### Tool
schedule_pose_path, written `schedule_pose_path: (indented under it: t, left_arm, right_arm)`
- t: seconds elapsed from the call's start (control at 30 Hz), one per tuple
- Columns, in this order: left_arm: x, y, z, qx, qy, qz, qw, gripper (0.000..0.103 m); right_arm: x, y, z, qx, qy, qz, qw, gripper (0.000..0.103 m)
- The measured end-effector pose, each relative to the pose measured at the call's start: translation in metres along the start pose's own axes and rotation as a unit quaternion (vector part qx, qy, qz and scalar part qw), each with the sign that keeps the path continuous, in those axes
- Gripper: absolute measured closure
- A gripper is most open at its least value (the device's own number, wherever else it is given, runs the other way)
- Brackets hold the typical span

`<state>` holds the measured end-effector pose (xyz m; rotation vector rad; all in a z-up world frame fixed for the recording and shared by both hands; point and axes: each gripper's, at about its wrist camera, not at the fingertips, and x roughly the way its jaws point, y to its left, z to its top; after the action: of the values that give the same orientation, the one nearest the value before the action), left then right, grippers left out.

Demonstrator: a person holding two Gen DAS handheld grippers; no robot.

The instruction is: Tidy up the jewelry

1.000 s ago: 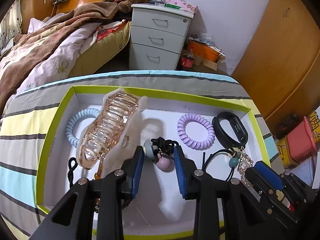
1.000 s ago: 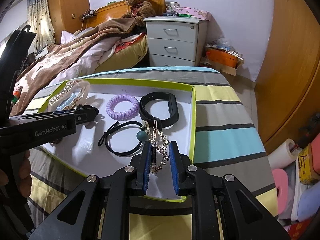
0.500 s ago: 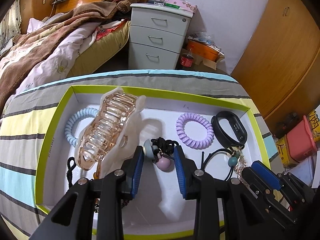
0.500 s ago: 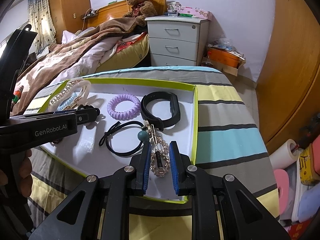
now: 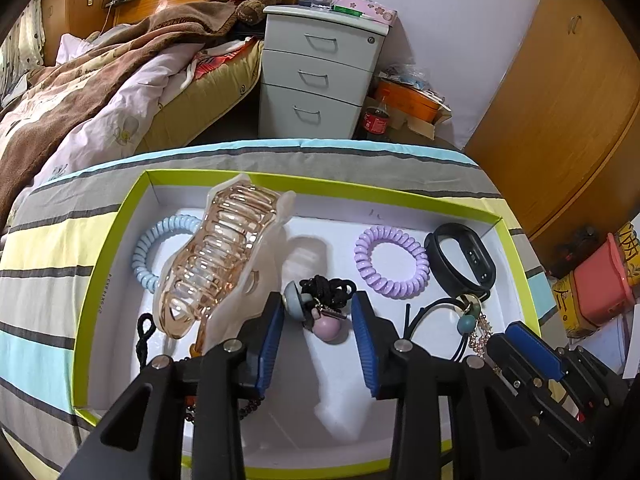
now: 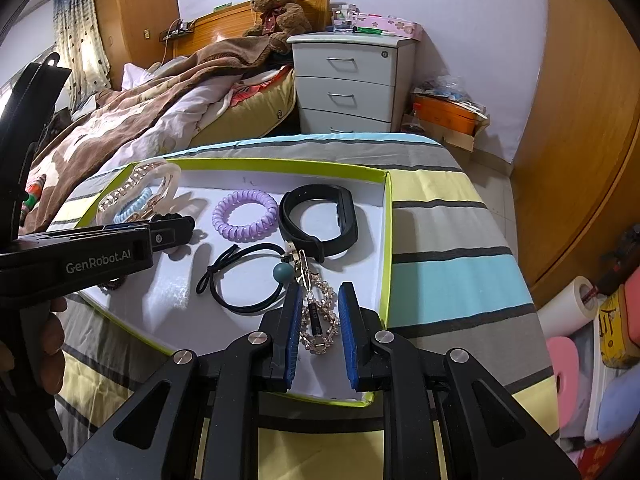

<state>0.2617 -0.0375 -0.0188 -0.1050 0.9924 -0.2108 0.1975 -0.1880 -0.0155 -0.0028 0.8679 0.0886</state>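
Item 1: my right gripper (image 6: 319, 312), jaws apart, straddles the crystal chain (image 6: 318, 320) in the tray (image 6: 386, 240); next, close. Left gripper (image 5: 318, 320) likewise apart around bobble tie (image 5: 324, 312).

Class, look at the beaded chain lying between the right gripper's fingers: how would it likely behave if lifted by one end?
The beaded chain lies in loose loops, so it is probably floppy and would dangle. Its small linked beads suggest it is light. It seems clipped to the black hair tie, which may drag along.

Left gripper (image 5: 318, 330) hides part of the dark beaded chain (image 5: 250, 406)
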Motion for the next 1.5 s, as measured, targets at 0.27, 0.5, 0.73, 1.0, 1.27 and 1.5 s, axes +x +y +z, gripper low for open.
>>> schedule_pose_path:
  t: [0.27,0.5,0.73,1.0,1.27,1.5]
  left_arm:
    - [-0.005,-0.003,0.001,0.005,-0.008,-0.005,0.9999,0.056]
    - [-0.017,-0.008,-0.001,0.012,-0.019,-0.003,0.9997,0.049]
    - [-0.033,-0.012,-0.008,0.021,-0.031,0.008,0.9993,0.047]
    - [-0.062,-0.015,-0.024,0.030,-0.066,0.024,0.9971,0.047]
    - [-0.088,-0.017,-0.051,0.034,-0.090,0.058,0.9937,0.047]
    - [-0.105,-0.011,-0.077,0.019,-0.107,0.086,0.9904,0.047]
  right_arm:
    - [-0.004,-0.004,0.002,0.004,-0.006,0.000,1.000,0.082]
    - [-0.013,-0.004,0.000,0.006,-0.014,-0.004,1.000,0.067]
    - [-0.026,-0.004,-0.004,0.012,-0.025,-0.002,1.000,0.064]
    - [-0.048,-0.002,-0.011,0.021,-0.043,0.003,0.999,0.058]
    - [-0.070,0.003,-0.023,0.020,-0.059,-0.012,0.998,0.057]
    - [-0.088,0.006,-0.039,0.025,-0.071,-0.011,0.997,0.057]
